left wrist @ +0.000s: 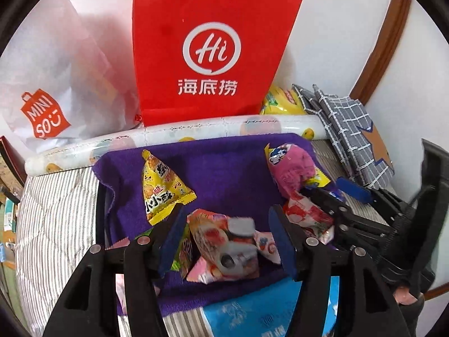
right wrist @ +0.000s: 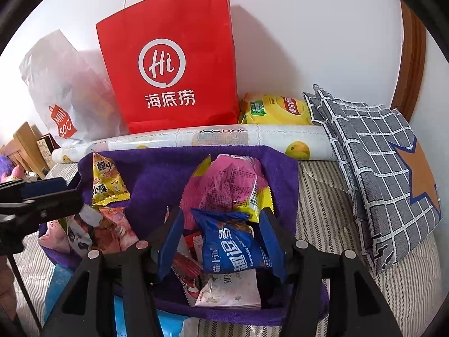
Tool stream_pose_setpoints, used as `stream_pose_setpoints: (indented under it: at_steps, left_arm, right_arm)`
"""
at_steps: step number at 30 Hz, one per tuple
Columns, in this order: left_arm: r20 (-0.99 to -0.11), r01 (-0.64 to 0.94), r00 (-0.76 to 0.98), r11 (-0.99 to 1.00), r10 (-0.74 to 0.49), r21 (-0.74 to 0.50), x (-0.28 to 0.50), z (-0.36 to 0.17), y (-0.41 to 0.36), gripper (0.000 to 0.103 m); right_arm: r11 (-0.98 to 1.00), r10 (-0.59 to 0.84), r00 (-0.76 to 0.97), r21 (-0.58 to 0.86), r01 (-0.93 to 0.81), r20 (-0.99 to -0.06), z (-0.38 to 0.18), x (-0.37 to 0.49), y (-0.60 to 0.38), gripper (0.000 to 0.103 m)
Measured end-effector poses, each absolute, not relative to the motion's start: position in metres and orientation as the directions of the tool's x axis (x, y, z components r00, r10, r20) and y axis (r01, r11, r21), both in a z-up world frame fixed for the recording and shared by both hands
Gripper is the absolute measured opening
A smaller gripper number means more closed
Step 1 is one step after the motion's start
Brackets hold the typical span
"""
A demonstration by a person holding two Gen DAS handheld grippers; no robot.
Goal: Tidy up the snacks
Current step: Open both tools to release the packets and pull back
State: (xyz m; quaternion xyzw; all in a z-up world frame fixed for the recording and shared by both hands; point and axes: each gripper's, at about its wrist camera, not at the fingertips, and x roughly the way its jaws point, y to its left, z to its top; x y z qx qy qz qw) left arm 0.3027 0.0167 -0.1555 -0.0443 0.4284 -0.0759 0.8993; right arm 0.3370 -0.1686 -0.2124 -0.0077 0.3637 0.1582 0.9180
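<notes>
Several snack packets lie on a purple towel (left wrist: 224,168) (right wrist: 157,174). My left gripper (left wrist: 226,213) is open over a blurred pink-and-red packet (left wrist: 221,250), which sits between the blue pads without touching them. My right gripper (right wrist: 220,214) is open too, with a blue packet (right wrist: 233,247) loose between its fingers. A white packet (right wrist: 230,292) lies below the blue one. A yellow triangular packet (left wrist: 162,185) (right wrist: 108,179) and a pink packet (left wrist: 291,168) (right wrist: 224,179) lie farther back. The two grippers are side by side.
A red paper bag (left wrist: 207,50) and a white shopping bag (left wrist: 56,84) stand against the wall. In front of them lies a printed roll (left wrist: 196,133). A yellow chip bag (right wrist: 275,109) and a grey checked cloth (right wrist: 378,168) are at the right. Striped bedding (left wrist: 56,219) surrounds the towel.
</notes>
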Motion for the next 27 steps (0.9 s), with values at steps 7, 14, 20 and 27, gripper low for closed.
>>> stream_pose_setpoints:
  at_steps: [7, 14, 20, 27]
  left_arm:
    - [-0.741, 0.077, 0.651, 0.986, -0.164, -0.150, 0.267, -0.144, 0.020, 0.061]
    - [-0.715, 0.067, 0.680, 0.984, -0.164, -0.163, 0.229, -0.132, 0.025, 0.061]
    - [-0.673, 0.059, 0.723, 0.985, -0.154, -0.163, 0.196, -0.120, 0.020, 0.061]
    - [-0.641, 0.076, 0.754, 0.988, -0.146, -0.135, 0.149, -0.112, 0.004, 0.064]
  right_arm:
    - [0.947, 0.310, 0.704, 0.142, -0.289, -0.639, -0.196, 0.327, -0.173, 0.055]
    - [0.951, 0.298, 0.733, 0.127, -0.281, -0.612, -0.170, 0.285, -0.174, 0.055]
    - [0.966, 0.233, 0.762, 0.054, -0.253, -0.604, -0.147, 0.234, -0.177, 0.055]
    - [0.979, 0.182, 0.797, 0.033, -0.200, -0.576, -0.137, 0.175, -0.196, 0.061]
